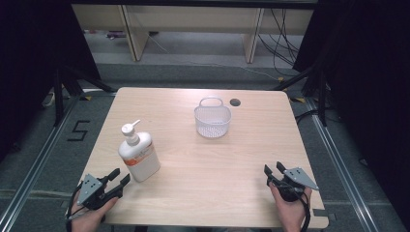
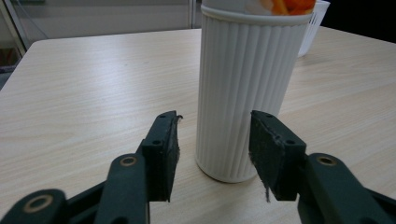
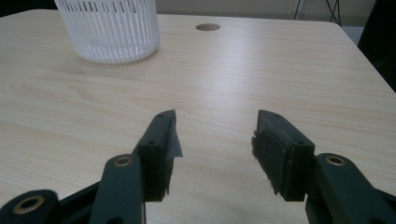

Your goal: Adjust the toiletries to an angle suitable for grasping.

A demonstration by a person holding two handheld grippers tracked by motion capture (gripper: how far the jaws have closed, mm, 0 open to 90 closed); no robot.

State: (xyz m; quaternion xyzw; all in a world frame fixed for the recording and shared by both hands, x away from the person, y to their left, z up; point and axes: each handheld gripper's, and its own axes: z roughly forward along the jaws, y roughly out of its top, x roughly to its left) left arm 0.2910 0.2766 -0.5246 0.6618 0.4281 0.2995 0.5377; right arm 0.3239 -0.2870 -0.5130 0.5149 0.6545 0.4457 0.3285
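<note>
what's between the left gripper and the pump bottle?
Nothing: in the left gripper view only bare table separates the open left gripper from the pump bottle; the high view agrees.

White pump bottle upright on near-left part of table, ribbed lower body, orange-and-white label higher up, pump nozzle pointing away right. In left gripper view, ribbed base stands just beyond jaw tips, untouched. 1 white slotted basket with handle upright, well apart, toward far centre.
</note>
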